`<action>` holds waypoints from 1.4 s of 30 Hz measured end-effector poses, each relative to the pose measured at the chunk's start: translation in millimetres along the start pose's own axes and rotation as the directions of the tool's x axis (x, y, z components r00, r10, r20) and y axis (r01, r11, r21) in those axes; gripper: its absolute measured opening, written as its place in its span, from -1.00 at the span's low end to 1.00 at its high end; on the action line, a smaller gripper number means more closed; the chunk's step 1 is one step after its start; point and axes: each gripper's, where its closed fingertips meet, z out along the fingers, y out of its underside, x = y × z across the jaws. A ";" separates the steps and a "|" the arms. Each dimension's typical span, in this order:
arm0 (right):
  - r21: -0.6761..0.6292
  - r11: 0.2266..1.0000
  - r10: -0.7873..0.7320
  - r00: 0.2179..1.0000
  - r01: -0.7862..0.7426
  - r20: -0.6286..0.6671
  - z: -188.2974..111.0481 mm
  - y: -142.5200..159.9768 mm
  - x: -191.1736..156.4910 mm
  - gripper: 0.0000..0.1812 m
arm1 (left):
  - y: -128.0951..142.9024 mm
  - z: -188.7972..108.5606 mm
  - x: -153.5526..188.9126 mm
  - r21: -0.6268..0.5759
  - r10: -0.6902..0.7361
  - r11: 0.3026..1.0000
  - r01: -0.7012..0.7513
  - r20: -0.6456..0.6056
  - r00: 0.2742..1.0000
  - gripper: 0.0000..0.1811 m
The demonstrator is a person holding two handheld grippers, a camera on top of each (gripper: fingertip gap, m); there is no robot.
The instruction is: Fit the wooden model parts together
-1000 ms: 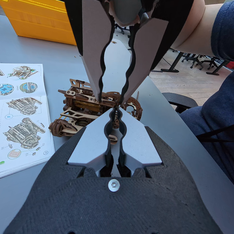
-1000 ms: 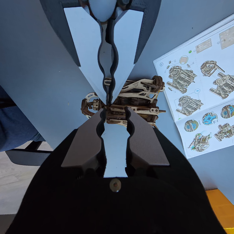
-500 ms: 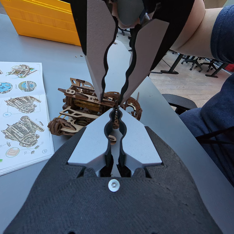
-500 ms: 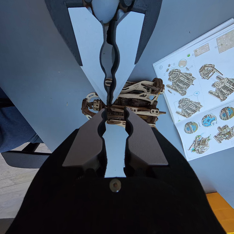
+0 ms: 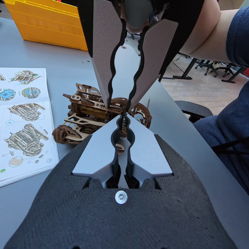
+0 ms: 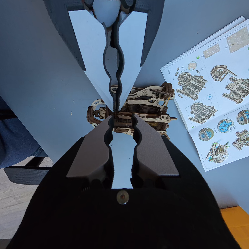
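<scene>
Two grippers meet nose to nose over the wooden model [image 5: 102, 118], and that crowding is where I'd expect trouble. The left gripper [image 5: 123, 115] has its jaws drawn nearly together on something thin and dark at the model's near end; I take it for a small wooden part being held, though it is too slight to name. The right gripper [image 6: 122, 116] comes in from the opposite side with its jaws apart, straddling the model's top frame, one tip almost touching the left gripper's tips. If either hand twists or presses unevenly, the thin laser-cut struts could snap, or the held piece could skew out of its slot. A hard push might also slide the whole model across the smooth grey table [image 5: 44, 56], since nothing visibly pins it down.

Sitting near the table's edge, just beside the open instruction booklet [image 5: 25, 121], the model is a dense lattice of pale and dark-stained plywood: curved ribs, small wheels, a yellowish band inside the frame. One loose wooden piece [image 5: 120, 147] lies on the table under the left gripper. Farther back stands a yellow bin [image 5: 44, 25].
</scene>
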 end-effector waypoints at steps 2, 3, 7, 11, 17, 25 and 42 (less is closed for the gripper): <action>0.001 1.000 0.002 1.000 -0.002 -0.002 0.0 0.2 0.1 -0.73 | 0.2 0.2 -0.1 -0.006 0.027 1.000 -0.027 0.013 1.000 -1.00; 0.000 1.000 0.001 1.000 -0.001 -0.003 0.2 0.3 0.1 -0.73 | 0.3 0.4 0.0 -0.009 0.035 0.999 -0.035 0.017 0.999 -1.00; 0.003 1.000 0.006 1.000 -0.006 -0.011 0.6 -0.8 1.1 -0.74 | 0.9 -0.8 -0.5 -0.024 0.055 0.998 -0.055 0.026 0.998 -1.00; 0.005 1.000 0.009 1.000 -0.009 -0.007 0.7 -1.0 1.4 -0.74 | 0.6 -1.6 -3.9 -0.042 0.101 0.994 -0.099 0.068 0.993 -0.92; 0.012 1.000 0.007 1.000 -0.007 -0.007 0.9 -1.2 0.6 -0.74 | -0.3 -2.4 -8.0 -0.055 0.173 0.984 -0.167 0.121 0.977 -0.83; 0.015 1.000 0.007 1.000 -0.007 -0.020 -0.1 0.9 0.2 -0.74 | -2.1 0.8 -4.6 -0.007 0.201 0.979 -0.202 0.102 0.974 -0.87; 0.000 0.998 0.056 0.993 -0.056 -0.101 -1.0 5.4 11.9 -0.49 | -2.7 2.4 -4.5 0.007 0.191 0.981 -0.192 0.096 0.977 -0.87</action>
